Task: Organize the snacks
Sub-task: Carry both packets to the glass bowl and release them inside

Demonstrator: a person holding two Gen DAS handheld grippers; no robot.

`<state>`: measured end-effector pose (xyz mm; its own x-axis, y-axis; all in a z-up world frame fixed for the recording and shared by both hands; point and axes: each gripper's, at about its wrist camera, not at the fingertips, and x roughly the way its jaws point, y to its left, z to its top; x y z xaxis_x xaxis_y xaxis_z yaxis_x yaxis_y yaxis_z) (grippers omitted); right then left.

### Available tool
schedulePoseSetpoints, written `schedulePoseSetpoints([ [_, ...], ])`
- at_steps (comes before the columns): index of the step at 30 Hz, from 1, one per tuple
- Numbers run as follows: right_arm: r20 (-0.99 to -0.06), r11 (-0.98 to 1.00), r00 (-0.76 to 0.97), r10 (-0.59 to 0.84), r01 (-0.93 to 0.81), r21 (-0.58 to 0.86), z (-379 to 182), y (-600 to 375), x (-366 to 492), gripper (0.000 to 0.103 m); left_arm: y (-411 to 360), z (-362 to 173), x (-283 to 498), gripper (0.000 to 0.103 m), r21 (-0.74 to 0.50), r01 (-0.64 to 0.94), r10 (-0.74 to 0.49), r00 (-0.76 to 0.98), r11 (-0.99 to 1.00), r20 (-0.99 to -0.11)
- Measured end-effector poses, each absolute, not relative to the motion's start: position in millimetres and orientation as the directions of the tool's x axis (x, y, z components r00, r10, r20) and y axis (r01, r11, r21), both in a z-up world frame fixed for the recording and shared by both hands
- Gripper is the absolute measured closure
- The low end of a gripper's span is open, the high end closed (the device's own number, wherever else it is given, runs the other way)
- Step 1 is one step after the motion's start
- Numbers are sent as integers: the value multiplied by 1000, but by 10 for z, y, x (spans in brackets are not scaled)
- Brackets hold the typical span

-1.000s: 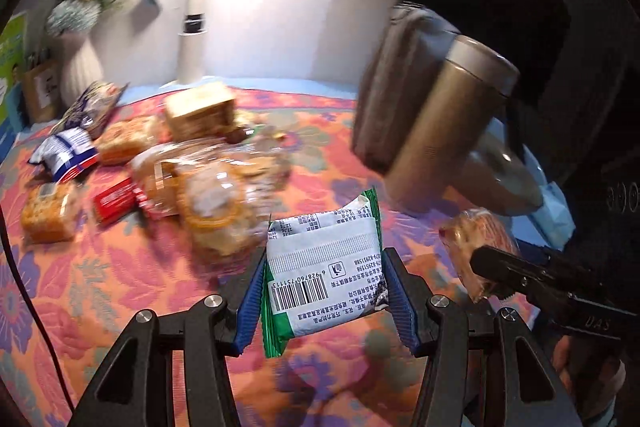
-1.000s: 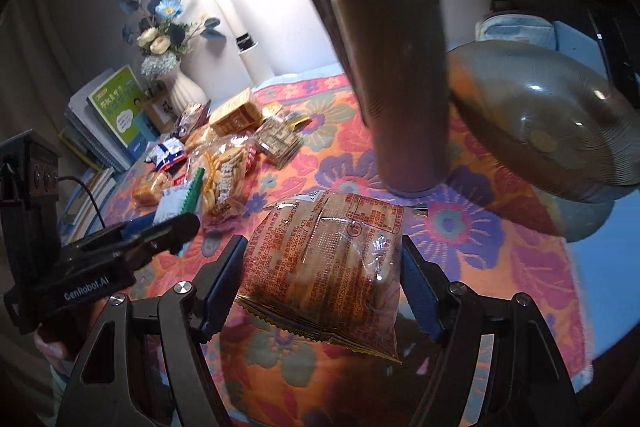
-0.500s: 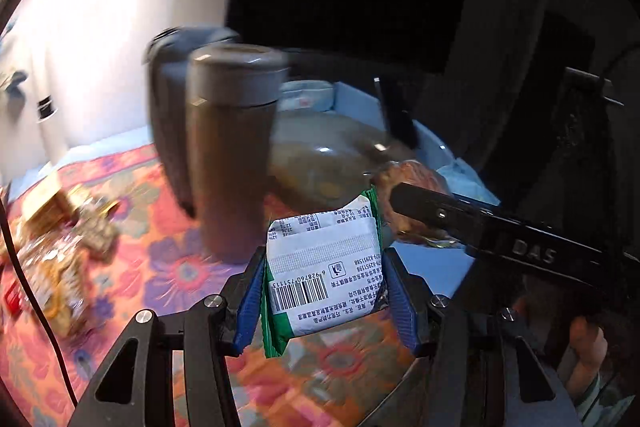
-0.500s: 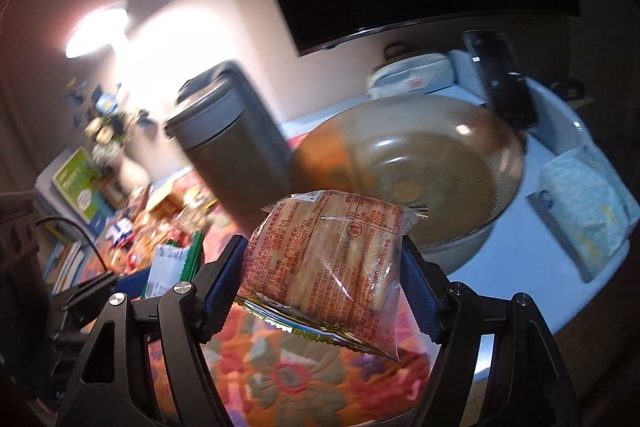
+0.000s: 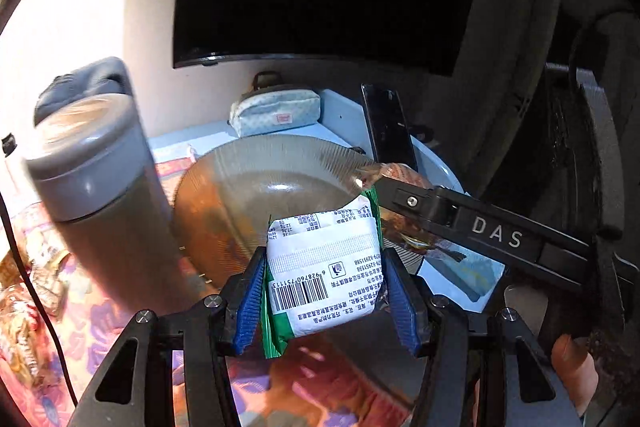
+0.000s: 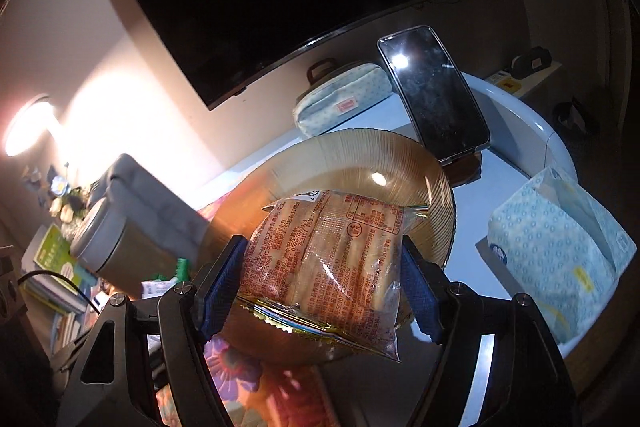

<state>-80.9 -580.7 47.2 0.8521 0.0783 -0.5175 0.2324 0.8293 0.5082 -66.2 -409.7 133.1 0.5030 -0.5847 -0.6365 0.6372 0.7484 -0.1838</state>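
The amber glass bowl (image 6: 436, 195) is the biggest thing ahead of me, and I judge it to be where both snacks go. In my right view it fills the centre, its far rim toward 12 o'clock. The grey lidded flask (image 5: 92, 163) stands just beside it at about 9 o'clock in my left view, and a dark phone (image 6: 434, 95) leans near the rim at 1 o'clock.

My right gripper (image 6: 320, 279) is clamped on the clear orange packet (image 6: 324, 267), blue pads pressed into both sides, and the packet hangs in front of the bowl's hollow. My left gripper (image 5: 326, 291) is clamped the same way on the white and green packet (image 5: 324, 267), which sits toward 6 o'clock against the bowl's near rim. The right tool crosses my left view at 3 o'clock, close to the left packet, so the two carries are crowding each other.

To do this well I would lower one packet at a time, right first since it looks further over the bowl. I would bring it low before letting go, so the soft wrapper does not slide off the ribbed wall, and keep my left clear of the flask.
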Motion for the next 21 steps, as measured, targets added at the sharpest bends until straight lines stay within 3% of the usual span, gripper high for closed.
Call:
schedulePoseSetpoints([
  [5, -522, 830, 849, 82, 232, 507, 454, -5929, -698, 28, -4275, 1298, -631, 49, -123, 626, -547, 549, 770, -632],
  [9, -523, 823, 845, 110, 218, 525, 416, -5995, -662, 25, -4331, 1256, -622, 33, -106, 625, -543, 567, 773, -619],
  [21, -531, 828, 838, 125, 207, 522, 393, -5924, -749, 25, -4256, 1313, -696, 33, -112, 648, -566, 552, 753, -613],
])
